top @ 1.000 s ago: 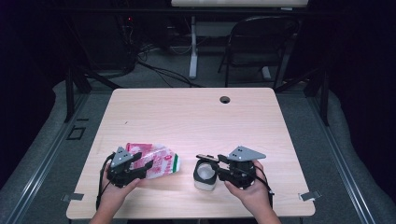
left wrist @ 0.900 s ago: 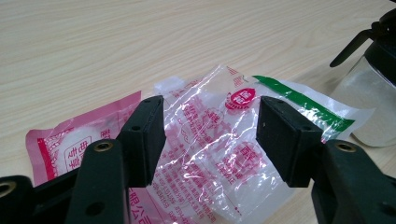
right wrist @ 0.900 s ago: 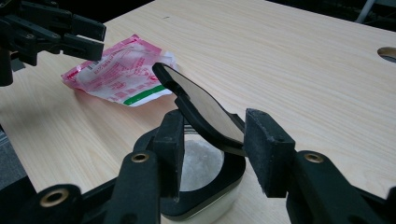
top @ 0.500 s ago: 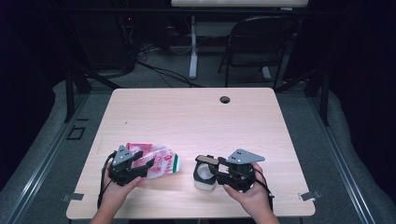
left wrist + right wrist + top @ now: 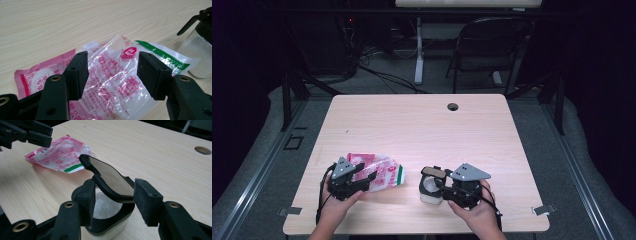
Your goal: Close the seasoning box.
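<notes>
At the left, the left gripper (image 5: 362,179) hung over a crinkled pink-and-clear plastic packet (image 5: 379,172) lying flat on the wooden table (image 5: 422,130). Its jaws stood wide apart, and in the left gripper view the packet (image 5: 112,82) lay beneath the gap between them, with neither pad pressing on it. That gripper sat where it had a second before, the packet likewise unmoved.

At the right, the right gripper (image 5: 437,186) was at a small clear jar (image 5: 430,192) with a black flip-top lid (image 5: 434,173). Its jaws had just been opening. In the right gripper view the jar's black collar (image 5: 110,220) sat between the two jaws, the raised lid (image 5: 110,177) tilting up ahead of them; the left jaw lay close against the collar, the right jaw stood clear of it, so the jar looked released rather than held. White grains showed inside the jar.

The easing of the grip suggested that the jar, lid up, had been set in place and let go, leaving the packet beneath the other jaws as the likely next item to take up, perhaps for emptying into the jar.
</notes>
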`<act>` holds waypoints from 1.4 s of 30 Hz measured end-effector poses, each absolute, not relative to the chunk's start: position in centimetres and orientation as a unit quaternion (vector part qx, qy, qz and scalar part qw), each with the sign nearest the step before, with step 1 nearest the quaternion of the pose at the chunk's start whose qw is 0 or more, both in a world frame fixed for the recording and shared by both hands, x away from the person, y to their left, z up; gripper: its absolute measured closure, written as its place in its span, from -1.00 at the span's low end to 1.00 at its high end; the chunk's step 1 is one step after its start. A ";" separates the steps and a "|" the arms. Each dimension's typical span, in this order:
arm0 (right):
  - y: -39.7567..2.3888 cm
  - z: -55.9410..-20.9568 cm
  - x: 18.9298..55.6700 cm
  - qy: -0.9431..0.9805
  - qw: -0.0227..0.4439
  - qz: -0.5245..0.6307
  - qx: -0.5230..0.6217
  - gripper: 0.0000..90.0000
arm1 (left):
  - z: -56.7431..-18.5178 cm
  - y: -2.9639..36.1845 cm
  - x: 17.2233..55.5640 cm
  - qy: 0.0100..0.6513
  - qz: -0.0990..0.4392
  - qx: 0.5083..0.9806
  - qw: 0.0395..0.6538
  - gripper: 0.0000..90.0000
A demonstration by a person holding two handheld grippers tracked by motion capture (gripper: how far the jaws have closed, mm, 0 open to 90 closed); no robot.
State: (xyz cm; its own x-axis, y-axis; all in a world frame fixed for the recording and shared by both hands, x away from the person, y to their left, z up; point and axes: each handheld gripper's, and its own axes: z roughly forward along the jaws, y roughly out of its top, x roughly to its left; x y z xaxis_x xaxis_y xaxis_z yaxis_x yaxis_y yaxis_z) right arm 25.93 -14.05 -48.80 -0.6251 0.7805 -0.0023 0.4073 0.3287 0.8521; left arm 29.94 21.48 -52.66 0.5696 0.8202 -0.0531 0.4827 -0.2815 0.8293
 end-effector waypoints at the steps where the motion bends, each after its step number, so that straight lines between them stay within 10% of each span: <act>1: -14.0 -48.9 25.8 0.787 0.214 0.438 0.377 0.15 | -52.7 21.5 29.9 0.421 0.198 0.773 0.431 -0.06; 42: -14.3 -51.7 24.2 0.795 0.200 0.438 0.370 -0.06 | -53.2 22.2 29.7 0.431 0.202 0.774 0.419 -0.07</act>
